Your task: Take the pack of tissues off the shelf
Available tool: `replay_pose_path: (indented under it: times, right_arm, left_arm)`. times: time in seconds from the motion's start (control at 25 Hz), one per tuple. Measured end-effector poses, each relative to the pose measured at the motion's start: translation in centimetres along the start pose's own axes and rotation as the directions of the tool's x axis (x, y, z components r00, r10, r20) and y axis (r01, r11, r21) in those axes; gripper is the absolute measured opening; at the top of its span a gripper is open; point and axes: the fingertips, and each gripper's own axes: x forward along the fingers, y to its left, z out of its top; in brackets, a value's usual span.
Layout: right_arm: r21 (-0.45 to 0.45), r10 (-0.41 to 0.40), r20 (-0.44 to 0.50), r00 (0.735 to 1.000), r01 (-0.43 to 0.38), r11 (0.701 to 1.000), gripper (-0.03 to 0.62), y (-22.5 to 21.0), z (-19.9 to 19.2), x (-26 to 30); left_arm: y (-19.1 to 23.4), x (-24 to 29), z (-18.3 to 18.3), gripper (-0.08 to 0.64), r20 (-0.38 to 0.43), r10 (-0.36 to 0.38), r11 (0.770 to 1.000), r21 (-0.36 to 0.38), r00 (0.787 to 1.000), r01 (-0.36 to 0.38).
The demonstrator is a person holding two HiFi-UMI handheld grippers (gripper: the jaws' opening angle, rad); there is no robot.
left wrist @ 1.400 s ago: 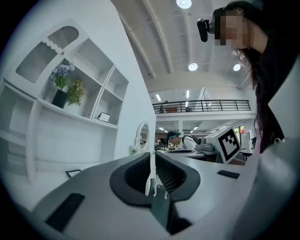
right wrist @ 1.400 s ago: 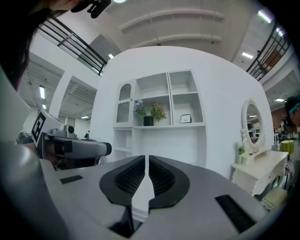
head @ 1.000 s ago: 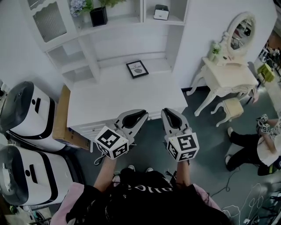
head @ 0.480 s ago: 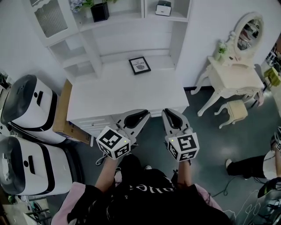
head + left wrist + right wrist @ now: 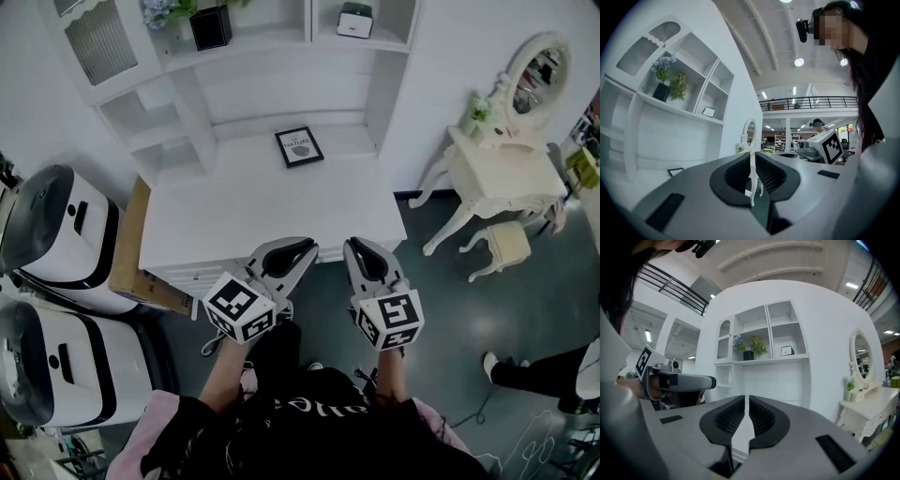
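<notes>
The left gripper and right gripper are both closed and empty, side by side just off the desk's near edge. The tissues sit on the upper right shelf above the desk's back, well apart from both.

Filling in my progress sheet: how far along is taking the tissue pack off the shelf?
Done: nothing that shows; the pack of tissues sits in the upper right cubby of the shelf. In hand: nothing; the left gripper and right gripper are both shut and empty, low by the white desk's front edge. Left: likely raise a gripper to that cubby, open it, grip the pack and bring it off.
</notes>
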Motion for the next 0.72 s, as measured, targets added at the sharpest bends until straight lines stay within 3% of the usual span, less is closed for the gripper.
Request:
replay_pose_path:
  times: [0.72]
  right_arm:
    - [-0.016, -0.159, 0.034, 0.987, 0.159, 0.987, 0.060, -6.8, 6.0, 19.1]
  left_arm:
    - [19.8, 6.3, 4.5, 0.043, 0.017, -0.162, 0.986, 0.040, 0.987, 0.161]
